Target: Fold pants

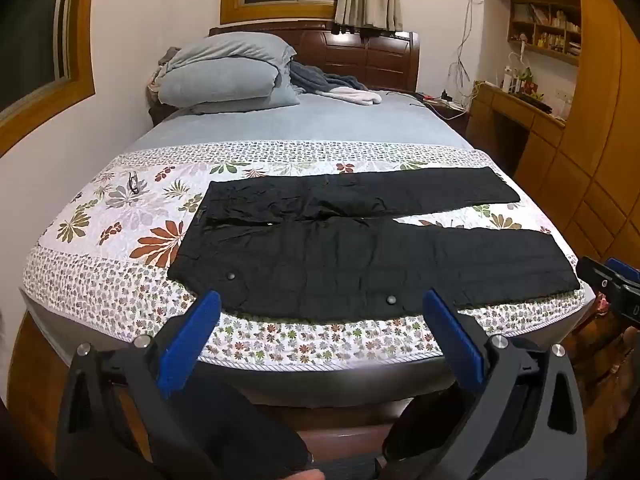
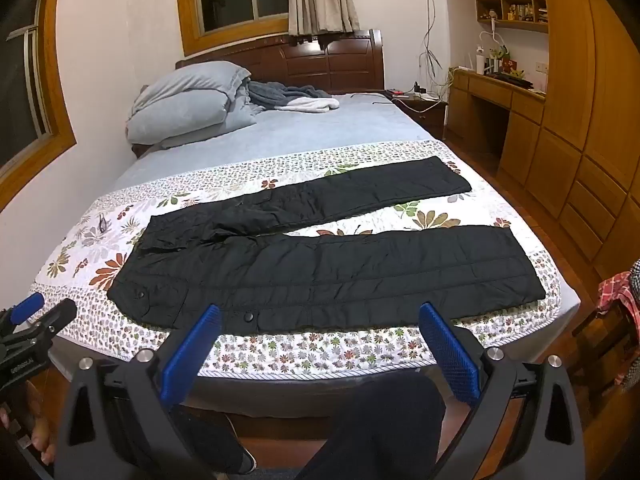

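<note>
Black quilted pants (image 1: 352,248) lie flat across the floral quilt (image 1: 120,216) at the foot of the bed, waist to the left, both legs spread apart toward the right. My left gripper (image 1: 320,308) hovers open just off the bed's near edge, in front of the waist and hip, with nothing between its blue pads. In the right wrist view the pants (image 2: 328,268) stretch the same way. The right gripper (image 2: 320,320) is open too, level with the near leg, and holds nothing. Each gripper shows at the edge of the other's view.
Grey pillows (image 1: 224,72) and a crumpled blanket (image 1: 320,80) sit at the headboard. A wooden desk and wardrobe (image 2: 560,152) line the right wall. A small dark object (image 1: 134,182) lies on the quilt left of the waist. A person's legs (image 2: 380,420) show below the bed edge.
</note>
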Tool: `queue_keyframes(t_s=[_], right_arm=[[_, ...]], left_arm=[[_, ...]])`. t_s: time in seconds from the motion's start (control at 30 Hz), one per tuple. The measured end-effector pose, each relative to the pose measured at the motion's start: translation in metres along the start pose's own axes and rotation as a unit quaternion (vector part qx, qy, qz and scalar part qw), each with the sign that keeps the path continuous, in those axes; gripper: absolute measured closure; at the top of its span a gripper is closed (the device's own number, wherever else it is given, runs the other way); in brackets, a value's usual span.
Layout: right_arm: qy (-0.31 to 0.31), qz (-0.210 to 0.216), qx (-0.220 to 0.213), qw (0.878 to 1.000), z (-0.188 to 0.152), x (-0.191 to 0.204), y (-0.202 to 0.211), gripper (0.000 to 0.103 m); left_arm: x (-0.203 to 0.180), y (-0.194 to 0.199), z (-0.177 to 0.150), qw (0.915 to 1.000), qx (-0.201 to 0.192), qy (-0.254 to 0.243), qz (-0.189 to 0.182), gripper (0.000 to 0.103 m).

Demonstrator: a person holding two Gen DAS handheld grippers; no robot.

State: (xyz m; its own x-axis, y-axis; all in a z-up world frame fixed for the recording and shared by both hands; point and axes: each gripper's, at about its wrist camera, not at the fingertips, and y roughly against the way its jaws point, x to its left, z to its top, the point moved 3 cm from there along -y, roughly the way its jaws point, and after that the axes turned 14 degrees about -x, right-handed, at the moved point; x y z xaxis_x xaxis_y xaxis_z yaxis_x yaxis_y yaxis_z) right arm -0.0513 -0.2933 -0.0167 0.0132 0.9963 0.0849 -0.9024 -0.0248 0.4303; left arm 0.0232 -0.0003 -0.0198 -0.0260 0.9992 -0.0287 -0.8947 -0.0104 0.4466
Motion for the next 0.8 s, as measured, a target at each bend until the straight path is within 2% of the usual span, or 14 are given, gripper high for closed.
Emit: queue_keyframes(t_s=[0.8], right_arm=[[-0.001, 0.001, -0.001, 1.0, 0.0002, 0.0007, 0.0009, 0.003]], left_arm=[[0.0025, -0.0011, -0.0014, 1.0, 0.0, 0.004, 0.002, 0.003]])
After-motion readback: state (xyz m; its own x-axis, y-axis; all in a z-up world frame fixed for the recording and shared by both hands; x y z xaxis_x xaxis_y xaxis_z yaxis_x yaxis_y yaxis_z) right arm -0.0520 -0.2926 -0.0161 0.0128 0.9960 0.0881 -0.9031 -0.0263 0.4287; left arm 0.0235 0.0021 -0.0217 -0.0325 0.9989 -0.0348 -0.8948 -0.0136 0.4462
